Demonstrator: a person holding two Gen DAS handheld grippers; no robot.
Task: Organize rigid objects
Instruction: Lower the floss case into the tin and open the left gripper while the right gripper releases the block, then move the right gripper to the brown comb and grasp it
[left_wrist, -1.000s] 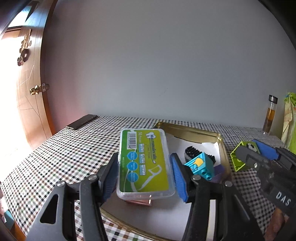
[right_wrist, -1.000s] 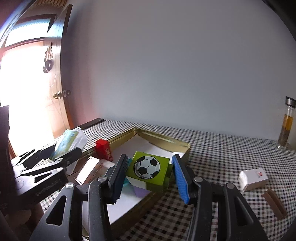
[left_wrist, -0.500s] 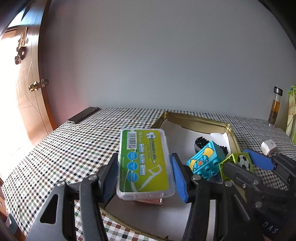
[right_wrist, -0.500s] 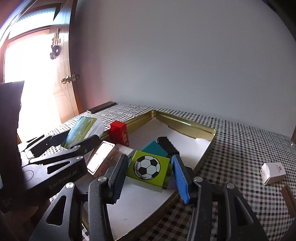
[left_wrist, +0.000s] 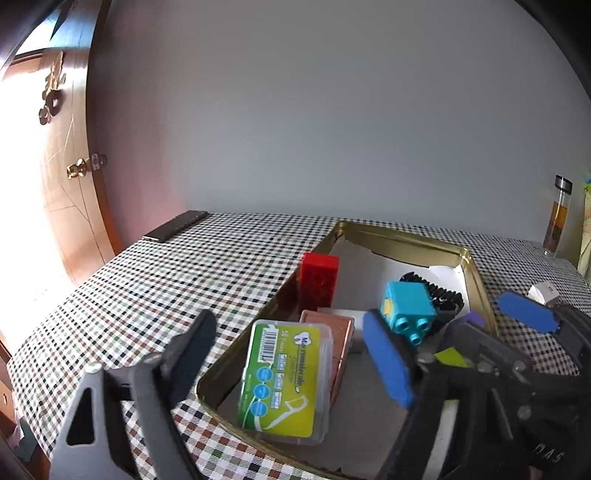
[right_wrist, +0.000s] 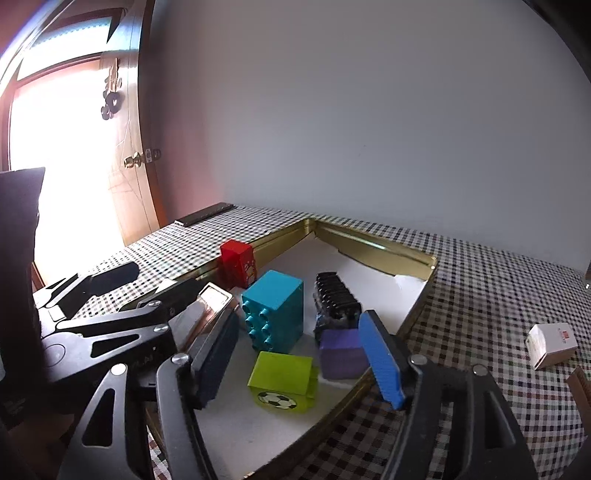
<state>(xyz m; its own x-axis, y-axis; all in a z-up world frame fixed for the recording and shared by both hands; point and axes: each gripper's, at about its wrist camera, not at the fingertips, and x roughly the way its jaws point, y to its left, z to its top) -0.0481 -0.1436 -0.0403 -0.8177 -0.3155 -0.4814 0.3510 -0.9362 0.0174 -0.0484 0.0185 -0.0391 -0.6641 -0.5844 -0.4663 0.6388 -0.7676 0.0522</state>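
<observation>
My left gripper (left_wrist: 291, 354) has just been opening – jaws now wide, pads off the green floss-pick box (left_wrist: 284, 380), which lies tilted between them with 1 end propped on a copper-coloured case (left_wrist: 341, 339) inside the gold tray (left_wrist: 399, 236). My right gripper (right_wrist: 299, 354) has also just been opening – jaws wide, gripping nothing; the lime soccer-ball block (right_wrist: 282, 380) rests on the tray's white liner between the pads, touching neither. Just beyond it a teal studded block (right_wrist: 275, 306) stands on end, a purple block (right_wrist: 341, 352) sits by the right pad, and a black ridged piece (right_wrist: 336, 302) lies behind. A red block (right_wrist: 238, 264) stands upright against the tray's left wall. Outside the tray, on the checked tablecloth (right_wrist: 480, 280): a small white box (right_wrist: 552, 345) to the right, a dark flat bar (left_wrist: 175, 230) at the far left corner, a bottle (left_wrist: 557, 218) near the wall.
</observation>
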